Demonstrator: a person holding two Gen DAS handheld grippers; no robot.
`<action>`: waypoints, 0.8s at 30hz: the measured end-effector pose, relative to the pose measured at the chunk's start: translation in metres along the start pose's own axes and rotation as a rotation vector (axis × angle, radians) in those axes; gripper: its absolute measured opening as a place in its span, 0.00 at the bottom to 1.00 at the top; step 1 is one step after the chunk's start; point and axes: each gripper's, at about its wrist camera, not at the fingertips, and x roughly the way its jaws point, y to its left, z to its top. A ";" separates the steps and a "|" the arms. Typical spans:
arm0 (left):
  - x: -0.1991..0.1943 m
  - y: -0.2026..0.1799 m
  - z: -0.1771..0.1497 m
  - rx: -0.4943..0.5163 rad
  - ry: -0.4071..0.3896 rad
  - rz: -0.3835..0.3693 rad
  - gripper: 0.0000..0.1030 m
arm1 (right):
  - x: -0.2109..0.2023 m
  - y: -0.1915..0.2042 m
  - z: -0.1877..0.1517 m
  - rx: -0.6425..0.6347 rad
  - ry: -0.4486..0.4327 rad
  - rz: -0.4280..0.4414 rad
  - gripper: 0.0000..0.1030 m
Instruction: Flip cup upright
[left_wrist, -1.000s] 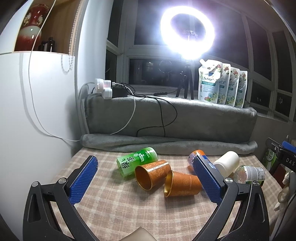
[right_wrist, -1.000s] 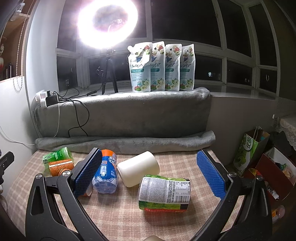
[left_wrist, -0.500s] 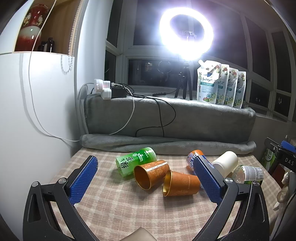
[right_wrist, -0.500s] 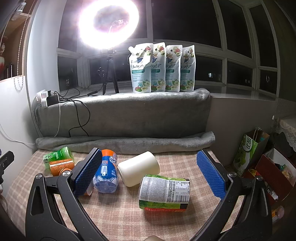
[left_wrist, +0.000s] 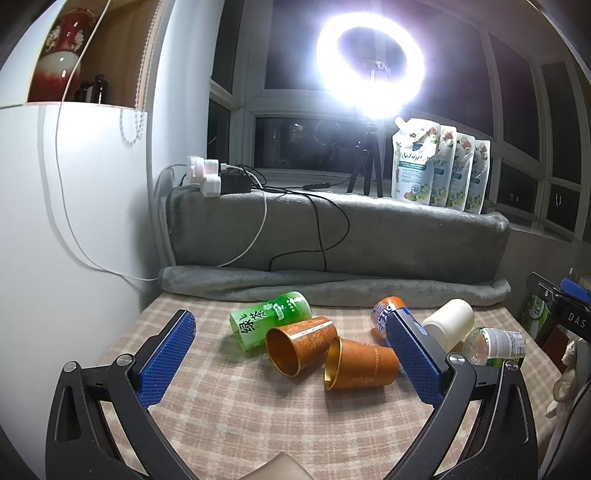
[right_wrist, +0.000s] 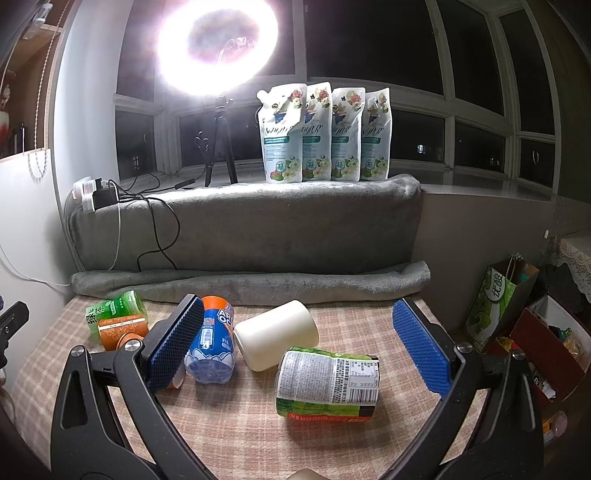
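Two orange cups lie on their sides on the checked tablecloth: one (left_wrist: 301, 343) with its mouth toward me, one (left_wrist: 360, 363) with a gold inside. A cream cup (left_wrist: 448, 323) lies on its side further right; it also shows in the right wrist view (right_wrist: 277, 334). My left gripper (left_wrist: 291, 354) is open and empty, held above the table in front of the orange cups. My right gripper (right_wrist: 299, 345) is open and empty, with the cream cup between its fingers further off.
A green tea container (left_wrist: 271, 319), a blue and orange bottle (right_wrist: 212, 341) and a labelled container (right_wrist: 328, 384) lie on their sides among the cups. A grey blanket (right_wrist: 251, 284) lines the table's back edge. White cabinet (left_wrist: 55, 240) at left. Bags and boxes (right_wrist: 535, 332) stand at right.
Both grippers have drifted slightly; the left view shifted a little to the right. The cups and bottles have not moved.
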 end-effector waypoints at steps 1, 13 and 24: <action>0.000 0.000 0.000 0.000 0.001 0.000 0.99 | 0.000 0.000 0.000 -0.001 0.002 0.002 1.00; 0.007 -0.004 -0.002 0.006 0.015 -0.003 0.99 | 0.006 -0.002 -0.002 -0.006 0.023 0.014 1.00; 0.017 -0.015 -0.006 0.039 0.050 -0.031 0.99 | 0.024 -0.029 -0.005 0.071 0.093 0.033 1.00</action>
